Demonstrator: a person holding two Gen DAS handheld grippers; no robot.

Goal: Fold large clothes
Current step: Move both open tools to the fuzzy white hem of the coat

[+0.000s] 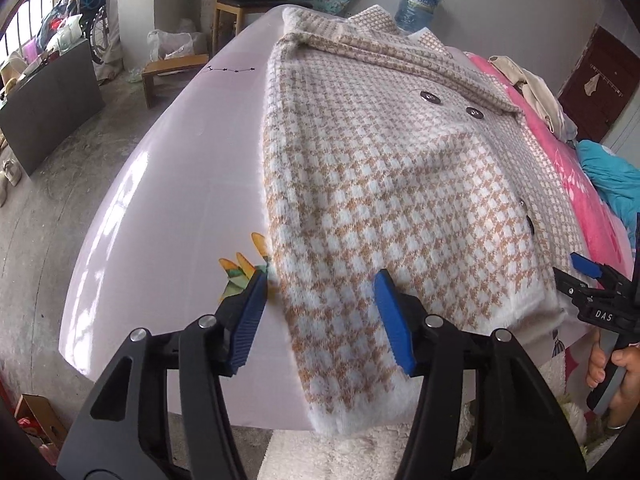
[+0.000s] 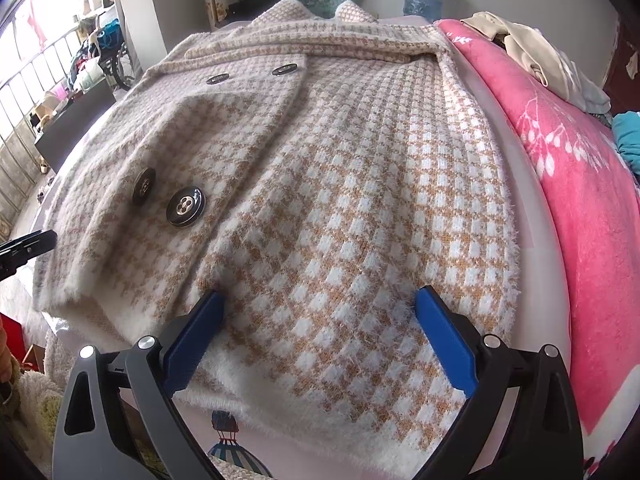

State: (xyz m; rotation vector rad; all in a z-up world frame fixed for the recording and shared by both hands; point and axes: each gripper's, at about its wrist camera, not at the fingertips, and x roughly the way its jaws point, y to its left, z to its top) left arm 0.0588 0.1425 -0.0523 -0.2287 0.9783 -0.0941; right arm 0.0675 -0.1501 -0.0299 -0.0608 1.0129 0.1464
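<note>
A fluffy tan-and-white houndstooth coat (image 1: pixel 400 168) with dark buttons (image 2: pixel 186 205) lies spread on a pale pink sheet (image 1: pixel 180 184), hem toward me. My left gripper (image 1: pixel 320 280) hovers over the coat's left hem corner. One blue pad (image 1: pixel 250 312) stands over the sheet beside the coat's edge, the other over the cloth. The cloth lies flat between them, not pinched. My right gripper (image 2: pixel 320 296) stands wide open over the coat (image 2: pixel 340 200) near its right hem, with fabric under the gap. The right gripper (image 1: pixel 584 268) also shows at the left wrist view's right edge, held by a hand (image 1: pixel 612 364).
A bright pink blanket (image 2: pixel 580 200) lies along the coat's right side, with beige clothes (image 2: pixel 528 52) and a teal cloth (image 1: pixel 612 176) on it. A blue water bottle (image 1: pixel 416 4) and a wooden chair (image 1: pixel 248 0) stand beyond the bed. Grey floor (image 1: pixel 48 208) drops off on the left.
</note>
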